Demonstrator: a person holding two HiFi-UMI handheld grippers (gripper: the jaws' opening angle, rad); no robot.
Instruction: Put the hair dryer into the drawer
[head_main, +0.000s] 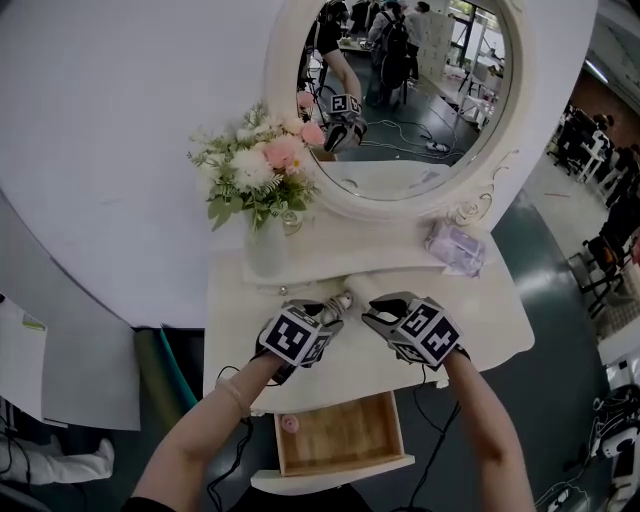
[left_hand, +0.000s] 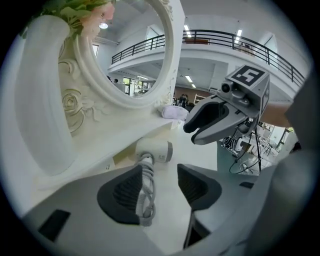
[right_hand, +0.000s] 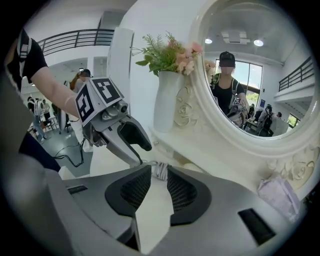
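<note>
i held my left gripper (left_hand: 161, 174) low over the white table (head_main: 480, 310). its jaws were wide apart. the hair dryer (left_hand: 156, 150) lay on the table top, and its handle was between those jaws. the gray cord (left_hand: 146, 192) was wound round the handle. it sat right up against the left pad, but there was a gap on the other side, so nothing was squeezed.

my right gripper (right_hand: 159, 172) was just beside the left one and pointed at it. its jaws were open only a little and had nothing in them. the wound cord lay just past its tips.

from my head i saw both grippers close together near the middle of the table, with the hair dryer between their tips.

the drawer (head_main: 345, 440) was under the table top, pulled out toward me. it was brown wood inside. a small pink thing (head_main: 289, 423) sat at its left side. the hair dryer was up on the table, not in the drawer.

behind the grippers stood a big round mirror (head_main: 400, 80). a white vase (head_main: 268, 250) with pink and white flowers (head_main: 260, 170) stood on the shelf at the left. a pale purple pouch (head_main: 455, 247) lay on the shelf at the right.
</note>
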